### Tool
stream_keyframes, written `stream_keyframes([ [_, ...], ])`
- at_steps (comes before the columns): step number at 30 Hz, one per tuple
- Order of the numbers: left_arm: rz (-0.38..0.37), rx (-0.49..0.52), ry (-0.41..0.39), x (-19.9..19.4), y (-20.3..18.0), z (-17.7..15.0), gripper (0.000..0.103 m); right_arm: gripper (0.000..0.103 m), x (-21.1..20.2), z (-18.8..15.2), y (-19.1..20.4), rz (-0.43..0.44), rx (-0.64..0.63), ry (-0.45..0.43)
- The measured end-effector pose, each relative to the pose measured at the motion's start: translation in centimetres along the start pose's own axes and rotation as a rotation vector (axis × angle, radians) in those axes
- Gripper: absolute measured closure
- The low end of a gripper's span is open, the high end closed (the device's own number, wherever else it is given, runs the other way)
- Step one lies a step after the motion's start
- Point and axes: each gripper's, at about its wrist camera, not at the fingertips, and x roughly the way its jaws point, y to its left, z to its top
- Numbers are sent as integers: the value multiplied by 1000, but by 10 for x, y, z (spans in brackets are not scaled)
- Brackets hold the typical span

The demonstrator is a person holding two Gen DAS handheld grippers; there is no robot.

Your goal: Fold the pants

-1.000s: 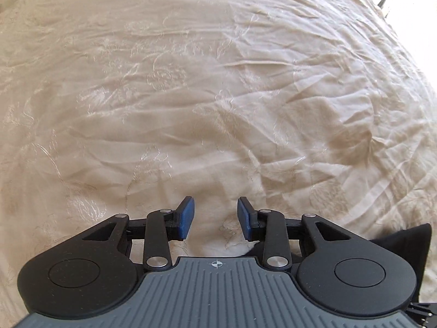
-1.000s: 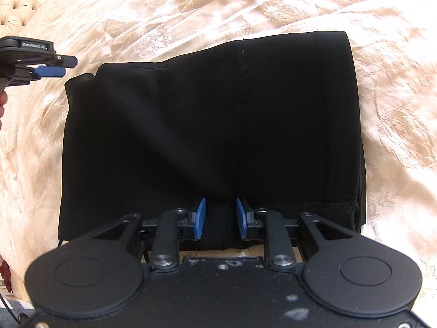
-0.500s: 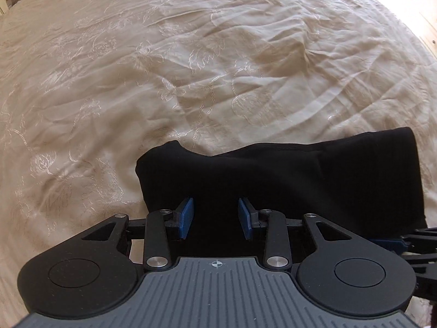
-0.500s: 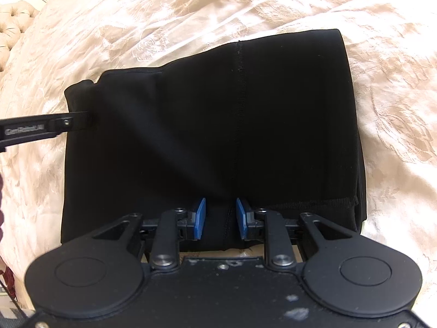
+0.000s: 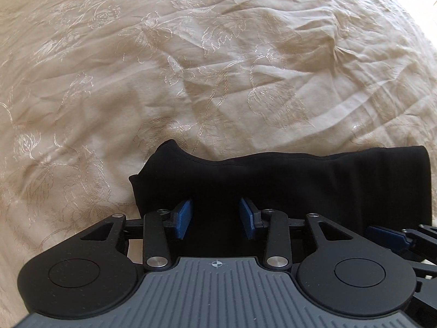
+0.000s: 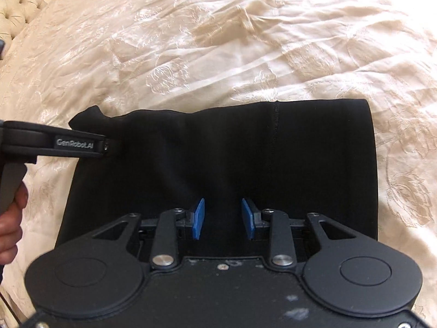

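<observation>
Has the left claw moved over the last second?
Yes. The left claw swung from bare cream embroidered bedspread onto the folded black pants, jaws open.

"GenRobot.AI" stands in pale letters on the left hand-held gripper's [image 6: 109, 145] black side; nothing else legible.

The folded pants [image 6: 218, 164] lie flat on the bed [image 6: 218, 41]. The left tool [image 5: 215, 220] hovers over their left end, the right tool [image 6: 222, 218] over their near edge, further right. A tufted headboard [image 6: 16, 8] stands at the bed's far left.
</observation>
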Motion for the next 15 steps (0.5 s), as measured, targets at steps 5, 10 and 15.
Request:
stream_keyframes([
  [5, 32, 6, 15, 6, -8, 5, 63, 61, 9, 8, 4, 12, -29, 47],
  [10, 67, 24, 24, 11, -21, 9, 62, 36, 15, 7, 19, 14, -115, 60],
  [15, 75, 29, 31, 11, -26, 10, 61, 32, 21, 3, 32, -31, -130, 42],
])
